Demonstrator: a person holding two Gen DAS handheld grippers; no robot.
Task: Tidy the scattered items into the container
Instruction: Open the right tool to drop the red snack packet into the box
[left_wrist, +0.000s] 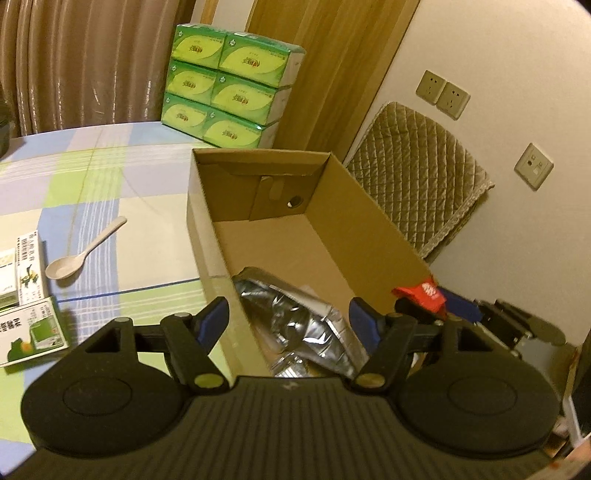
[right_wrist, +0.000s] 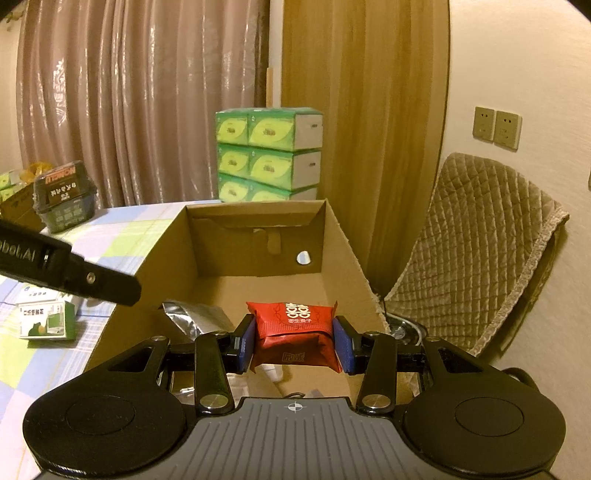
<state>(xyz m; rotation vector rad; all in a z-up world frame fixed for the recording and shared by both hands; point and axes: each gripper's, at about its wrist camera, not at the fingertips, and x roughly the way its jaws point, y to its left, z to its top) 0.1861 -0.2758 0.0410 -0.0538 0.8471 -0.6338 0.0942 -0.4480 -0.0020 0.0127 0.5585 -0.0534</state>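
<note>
Red packet (right_wrist: 295, 334) crosswise in right gripper (right_wrist: 294, 341), fingers clamping its ends, left gripper (left_wrist: 289, 317) spread empty above cardboard box (left_wrist: 369, 229)

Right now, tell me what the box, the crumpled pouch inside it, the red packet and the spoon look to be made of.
Cardboard box: plain brown cardboard, matte, with a ragged torn rim.
Silver pouch: probably metallised foil, with crinkled mirror-like glints.
Red packet: likely thin printed plastic or foil wrap, slightly glossy, creased where the right gripper pinches it.
Spoon: pale and matte, likely plastic; ceramic cannot be excluded.
</note>
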